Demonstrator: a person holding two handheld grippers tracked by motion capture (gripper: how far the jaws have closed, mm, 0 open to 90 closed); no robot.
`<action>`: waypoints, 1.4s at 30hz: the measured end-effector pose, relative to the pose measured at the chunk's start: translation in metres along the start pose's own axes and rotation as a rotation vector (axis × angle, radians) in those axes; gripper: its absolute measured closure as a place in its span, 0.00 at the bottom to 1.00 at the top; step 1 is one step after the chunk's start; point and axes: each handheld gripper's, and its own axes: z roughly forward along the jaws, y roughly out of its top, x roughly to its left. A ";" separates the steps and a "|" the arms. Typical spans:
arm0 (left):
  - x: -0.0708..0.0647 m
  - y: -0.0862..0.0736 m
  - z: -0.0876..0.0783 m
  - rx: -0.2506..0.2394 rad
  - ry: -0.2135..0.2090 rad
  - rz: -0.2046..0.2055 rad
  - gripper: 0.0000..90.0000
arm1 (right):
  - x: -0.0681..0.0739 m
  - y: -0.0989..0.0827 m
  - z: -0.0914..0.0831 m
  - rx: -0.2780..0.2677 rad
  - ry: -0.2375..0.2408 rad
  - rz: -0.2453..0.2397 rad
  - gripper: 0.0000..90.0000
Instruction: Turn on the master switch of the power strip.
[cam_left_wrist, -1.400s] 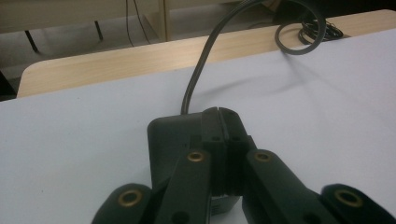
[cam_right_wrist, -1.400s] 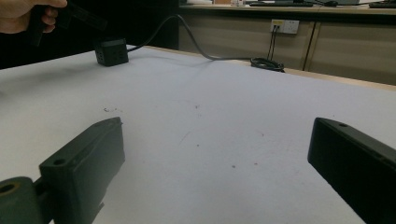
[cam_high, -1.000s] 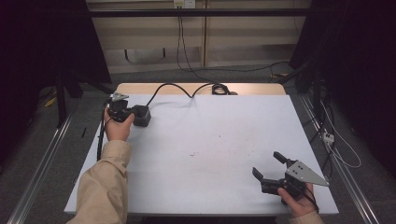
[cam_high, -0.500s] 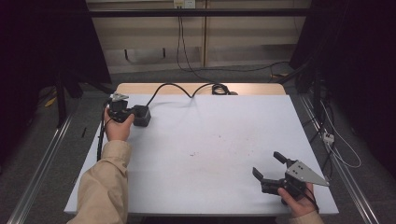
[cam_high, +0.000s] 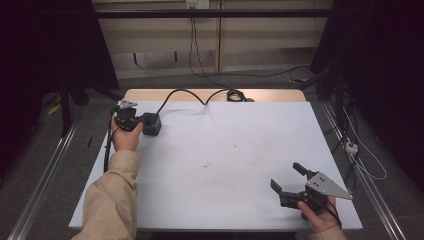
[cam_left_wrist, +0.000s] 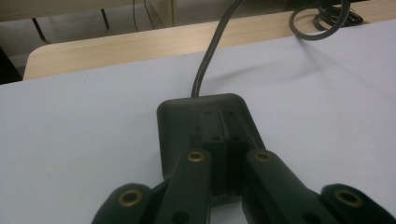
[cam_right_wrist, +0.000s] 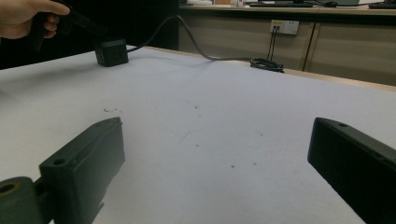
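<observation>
From the high view, a big white table (cam_high: 220, 165) sits in a dim room. A strip of light wood shows along its far edge. The floor is grey, with metal rails on both sides and wires lying around. A wall socket (cam_high: 196, 4) is on the back wall. The white top has a few tiny dark specks near the middle. The left gripper (cam_high: 134, 121) is at the far left of the table, right up against a small black box (cam_high: 151, 123). A black cable (cam_high: 192, 93) runs from the box to a coil at the far edge. The right gripper (cam_high: 289, 176) is at the near right, well apart from the box.

In the left gripper view, the two jaws are pressed together, with nothing between them, and their tips are over the top of the black box.

In the right gripper view, the jaws stand wide apart over bare table and hold nothing. The box is far off at the top left.

I cannot read any writing or labels anywhere.
</observation>
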 end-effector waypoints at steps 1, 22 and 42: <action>0.000 0.000 0.000 0.000 0.002 -0.003 1.00 | 0.000 0.000 0.000 0.000 -0.001 0.000 0.04; 0.001 -0.002 0.002 0.007 -0.007 -0.047 1.00 | 0.000 0.000 0.000 0.000 0.001 0.000 0.04; 0.003 -0.004 0.002 0.003 -0.020 -0.056 1.00 | 0.000 0.000 0.000 -0.001 0.001 -0.001 0.04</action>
